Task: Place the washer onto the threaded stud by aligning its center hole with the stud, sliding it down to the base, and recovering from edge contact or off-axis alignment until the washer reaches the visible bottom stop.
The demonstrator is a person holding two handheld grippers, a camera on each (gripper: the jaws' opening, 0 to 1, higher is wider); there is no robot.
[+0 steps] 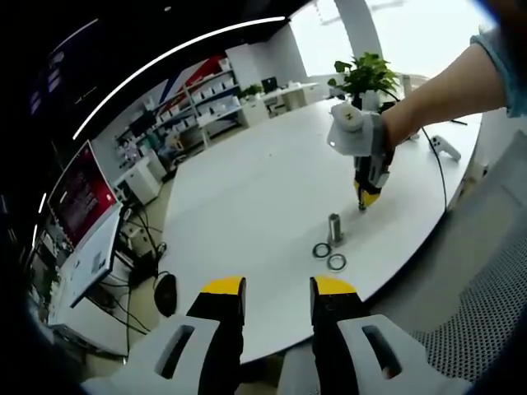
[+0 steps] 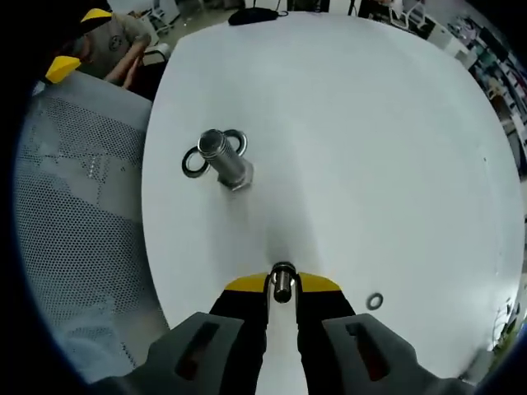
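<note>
A short threaded metal stud (image 1: 334, 229) stands upright on the white table (image 1: 247, 181). Two washers lie flat by its base (image 1: 321, 250) (image 1: 337, 262). In the right gripper view the stud (image 2: 224, 158) has these washers on either side (image 2: 195, 162) (image 2: 239, 141). My right gripper (image 2: 282, 284) is shut on a small round metal piece (image 2: 282, 281); I cannot tell whether it is a washer. It hovers over the table some way from the stud, and a hand holds it (image 1: 362, 202). My left gripper (image 1: 278, 288) is open and empty at the near table edge.
A small loose washer (image 2: 375, 301) lies on the table near my right jaws. A grey mesh chair (image 2: 74, 206) stands at the table edge. A potted plant (image 1: 366, 74) and a white device (image 1: 445, 146) sit at the far end. A monitor (image 1: 82, 197) stands left.
</note>
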